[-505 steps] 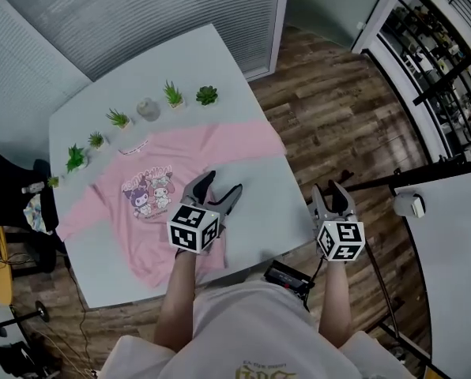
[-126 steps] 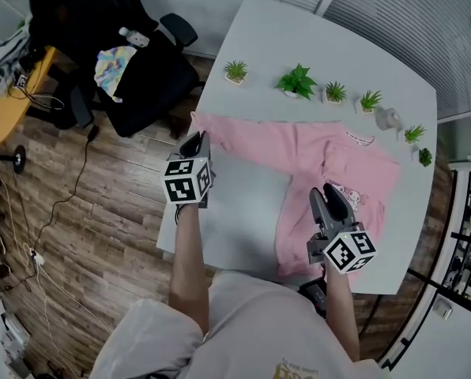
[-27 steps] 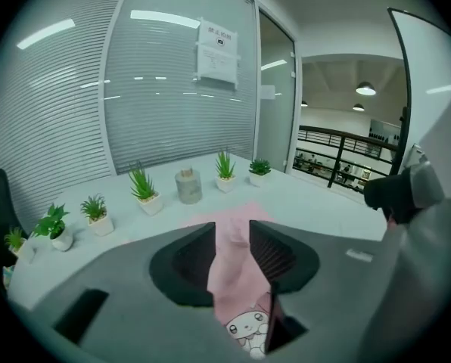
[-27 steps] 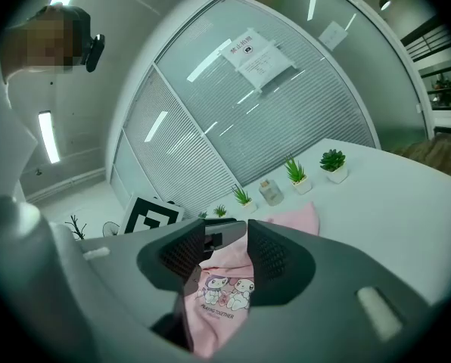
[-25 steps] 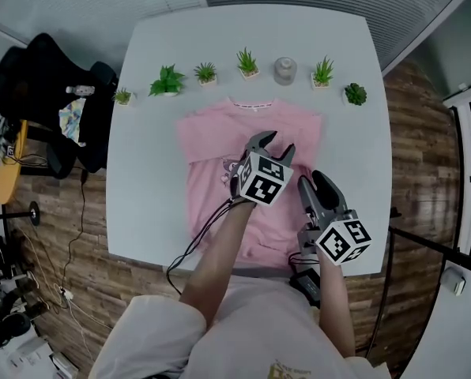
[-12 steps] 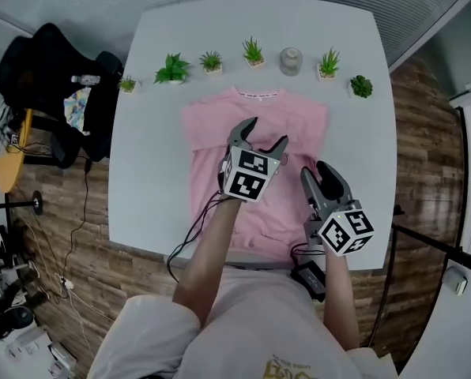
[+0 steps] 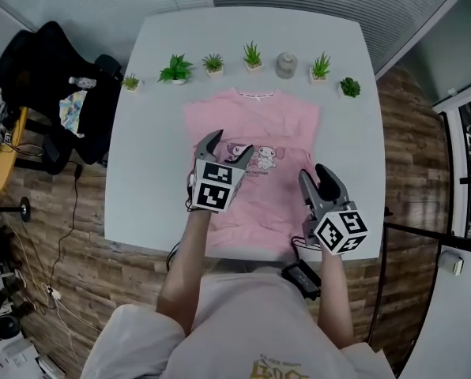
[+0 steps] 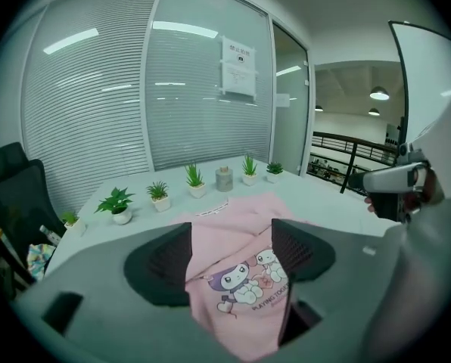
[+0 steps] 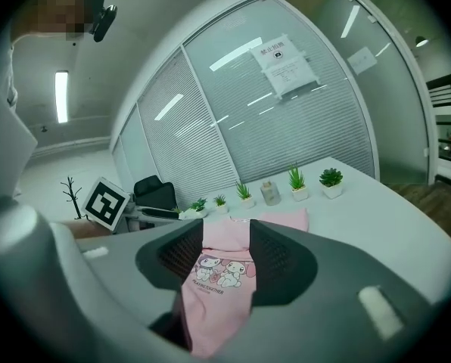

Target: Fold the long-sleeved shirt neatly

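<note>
My right gripper [image 7: 316,174] hangs at the lower right of the head view, by the right edge of the pink shirt [image 7: 251,125]. Its jaws have just been opening and stand apart. Nothing is pinched between them; the shirt only lies below. My left gripper [image 7: 229,142] sits left of centre, above the shirt's left part and just beside the cartoon print [image 7: 257,155]. Its jaws have just been opening too and gape wide, gripping no cloth. The shirt lies flat in the middle of the white table [image 7: 148,101], with its sleeves tucked in so that it makes a rough rectangle and its collar toward the top of the frame. Beyond the collar, a row of small potted plants [image 7: 176,69] and a grey jar [image 7: 286,64] line the table's far edge. A black chair [image 7: 54,77] stands off the table at the upper left.
</note>
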`<state>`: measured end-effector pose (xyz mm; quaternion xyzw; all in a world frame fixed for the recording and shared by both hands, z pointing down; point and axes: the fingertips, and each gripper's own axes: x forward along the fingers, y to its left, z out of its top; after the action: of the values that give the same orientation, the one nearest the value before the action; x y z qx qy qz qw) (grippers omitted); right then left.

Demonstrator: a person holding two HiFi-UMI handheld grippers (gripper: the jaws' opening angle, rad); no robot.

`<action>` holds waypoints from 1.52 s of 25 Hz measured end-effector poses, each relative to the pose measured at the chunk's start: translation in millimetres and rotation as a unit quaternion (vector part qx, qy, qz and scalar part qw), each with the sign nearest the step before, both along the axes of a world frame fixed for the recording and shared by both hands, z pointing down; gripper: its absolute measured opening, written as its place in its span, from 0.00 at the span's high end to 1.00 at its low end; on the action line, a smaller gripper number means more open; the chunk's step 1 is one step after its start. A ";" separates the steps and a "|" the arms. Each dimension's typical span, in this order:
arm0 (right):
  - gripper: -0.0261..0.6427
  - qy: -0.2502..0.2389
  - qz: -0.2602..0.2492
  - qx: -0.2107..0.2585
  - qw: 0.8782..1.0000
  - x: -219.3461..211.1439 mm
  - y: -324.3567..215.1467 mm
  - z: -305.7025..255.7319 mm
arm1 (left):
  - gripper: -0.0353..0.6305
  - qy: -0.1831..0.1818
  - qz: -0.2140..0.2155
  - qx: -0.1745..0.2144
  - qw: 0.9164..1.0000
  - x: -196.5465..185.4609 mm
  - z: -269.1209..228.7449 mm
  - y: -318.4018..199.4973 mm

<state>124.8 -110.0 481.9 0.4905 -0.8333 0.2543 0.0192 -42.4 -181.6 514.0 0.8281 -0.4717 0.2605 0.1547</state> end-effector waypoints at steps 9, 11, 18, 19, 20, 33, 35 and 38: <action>0.68 0.025 0.015 0.016 0.999 -13.0 62.8 -13.8 | 0.44 0.016 -0.011 0.013 1.000 -42.8 -13.8 69.4; 0.68 0.030 0.017 0.019 0.999 -14.6 75.8 -18.4 | 0.44 0.019 -0.014 0.012 1.000 -51.0 -12.8 83.7; 0.67 0.038 0.029 0.016 0.999 -10.6 111.7 -19.0 | 0.44 0.035 -0.020 0.005 0.999 -68.6 -13.7 128.3; 0.67 0.039 0.029 0.014 0.999 -10.4 116.6 -16.6 | 0.45 0.039 -0.017 0.002 0.999 -69.9 -11.3 134.9; 0.67 0.041 0.029 0.011 0.999 -10.8 121.4 -13.9 | 0.45 0.043 -0.013 -0.004 0.999 -70.7 -7.4 141.8; 0.67 0.083 0.000 -0.032 0.996 -13.2 177.9 37.6 | 0.53 0.051 0.093 -0.097 0.990 -61.2 47.3 235.9; 0.67 0.092 -0.008 -0.041 0.995 -11.1 185.5 48.2 | 0.54 0.044 0.119 -0.120 0.985 -55.9 57.4 251.7; 0.67 0.107 -0.022 -0.057 0.992 -9.2 196.6 65.4 | 0.54 0.034 0.147 -0.149 0.977 -51.2 70.2 271.2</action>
<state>115.5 86.6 547.3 0.4946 -0.8211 0.2471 0.1414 -93.6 89.6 584.2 0.8643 -0.2956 0.3191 0.2525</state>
